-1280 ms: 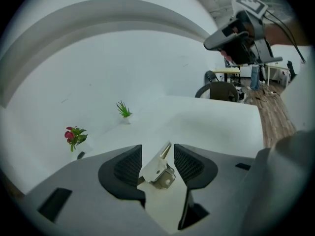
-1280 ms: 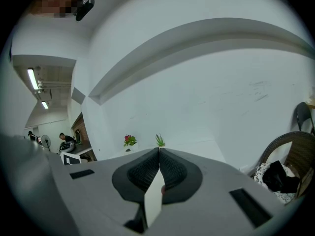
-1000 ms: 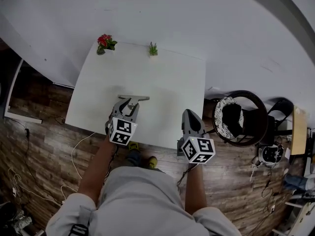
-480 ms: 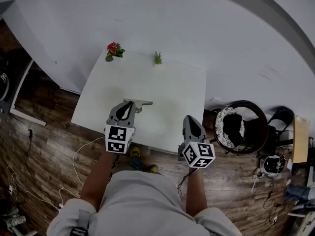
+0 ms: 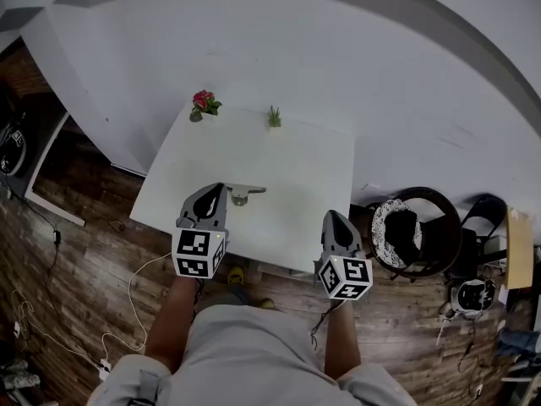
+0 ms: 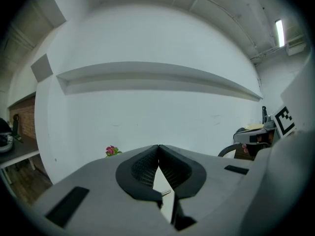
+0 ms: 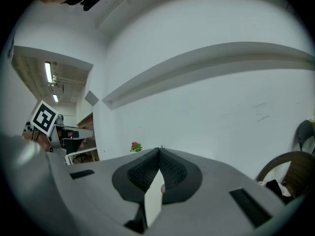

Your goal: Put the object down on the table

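Object (image 5: 241, 193) lies flat on table (image 5: 287, 155), near its front edge; placement judged done. Left tongs (image 5: 220, 188) closed, empty, just beside it. Right tongs (image 5: 331, 217) closed, empty, over the front edge, unneeded.

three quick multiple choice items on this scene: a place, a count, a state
1. Where does the grey metal object lie? A on the white table B on the floor C on the chair
2. How many small plants stand at the table's far edge? A one B two C four
3. How do the left gripper's jaws stand? A wide open B shut on the object C shut, empty
1 A, it lies flat on the tabletop ahead of the left gripper. 2 B, a red-flowered plant and a green plant. 3 C, the jaws have just been closing and meet tip to tip, nothing between.
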`<state>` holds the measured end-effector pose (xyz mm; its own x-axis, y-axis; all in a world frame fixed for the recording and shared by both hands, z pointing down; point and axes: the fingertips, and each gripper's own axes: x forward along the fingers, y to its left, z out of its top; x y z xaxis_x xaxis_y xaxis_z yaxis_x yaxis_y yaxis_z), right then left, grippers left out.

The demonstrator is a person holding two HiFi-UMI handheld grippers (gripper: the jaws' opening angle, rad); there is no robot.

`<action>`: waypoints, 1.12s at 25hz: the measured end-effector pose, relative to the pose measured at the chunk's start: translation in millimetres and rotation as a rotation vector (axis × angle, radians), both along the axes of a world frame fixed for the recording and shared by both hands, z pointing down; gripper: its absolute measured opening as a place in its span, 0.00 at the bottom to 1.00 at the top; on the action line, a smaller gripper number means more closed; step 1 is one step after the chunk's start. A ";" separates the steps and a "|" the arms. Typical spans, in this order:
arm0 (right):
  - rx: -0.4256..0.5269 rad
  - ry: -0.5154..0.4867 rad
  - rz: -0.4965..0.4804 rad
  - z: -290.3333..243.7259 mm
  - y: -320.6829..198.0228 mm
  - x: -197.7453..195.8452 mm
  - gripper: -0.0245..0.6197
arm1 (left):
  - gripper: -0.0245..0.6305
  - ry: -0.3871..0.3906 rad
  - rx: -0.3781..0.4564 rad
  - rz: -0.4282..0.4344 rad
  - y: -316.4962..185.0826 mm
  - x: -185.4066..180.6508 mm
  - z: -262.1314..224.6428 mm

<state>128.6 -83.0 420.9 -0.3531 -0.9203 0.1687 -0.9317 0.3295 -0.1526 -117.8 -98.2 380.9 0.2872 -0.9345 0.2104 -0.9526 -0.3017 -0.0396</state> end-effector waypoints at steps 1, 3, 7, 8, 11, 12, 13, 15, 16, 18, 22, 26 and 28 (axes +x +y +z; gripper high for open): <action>0.004 0.003 0.001 -0.8 1.6 1.2 0.05 | 0.07 -0.007 0.010 -0.010 3.1 -2.9 -3.0; 0.010 0.012 -0.002 -0.5 5.3 2.6 0.05 | 0.07 -0.008 0.024 -0.024 10.1 -8.2 -7.2; 0.022 0.033 -0.011 0.9 12.6 6.3 0.05 | 0.07 0.004 0.041 -0.053 25.0 -15.0 -10.7; 0.024 0.036 -0.014 1.3 14.7 7.3 0.05 | 0.07 -0.001 0.046 -0.061 28.7 -16.1 -11.0; 0.031 0.051 -0.010 0.4 19.6 12.2 0.05 | 0.07 -0.009 0.067 -0.072 38.1 -19.0 -13.0; 0.034 0.055 -0.005 -1.0 21.1 14.7 0.05 | 0.07 -0.006 0.071 -0.074 40.5 -19.8 -13.7; 0.037 0.058 0.001 -2.7 23.1 17.6 0.05 | 0.07 -0.002 0.074 -0.077 42.8 -20.6 -14.1; 0.044 0.067 0.008 -6.6 28.0 23.4 0.05 | 0.07 0.006 0.077 -0.084 46.5 -21.2 -15.1; 0.048 0.071 0.009 -8.5 29.7 25.6 0.05 | 0.07 0.012 0.077 -0.086 47.2 -20.9 -15.4; 0.055 0.074 0.010 -11.1 31.2 29.1 0.05 | 0.07 0.020 0.074 -0.086 47.0 -18.5 -14.2; 0.045 0.074 0.016 -9.7 34.6 37.2 0.05 | 0.07 0.035 0.053 -0.075 47.4 -10.3 -6.0; 0.036 0.074 0.025 -7.4 34.2 44.5 0.05 | 0.07 0.043 0.045 -0.064 44.1 -7.6 -4.4; 0.035 0.071 0.030 -6.6 32.6 46.5 0.05 | 0.07 0.043 0.041 -0.056 42.6 -5.5 -3.1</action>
<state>175.2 -50.3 414.3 -0.3133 -0.9361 0.1599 -0.9494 0.3050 -0.0744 -123.3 -55.6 377.8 0.2419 -0.9571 0.1597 -0.9691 -0.2465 -0.0093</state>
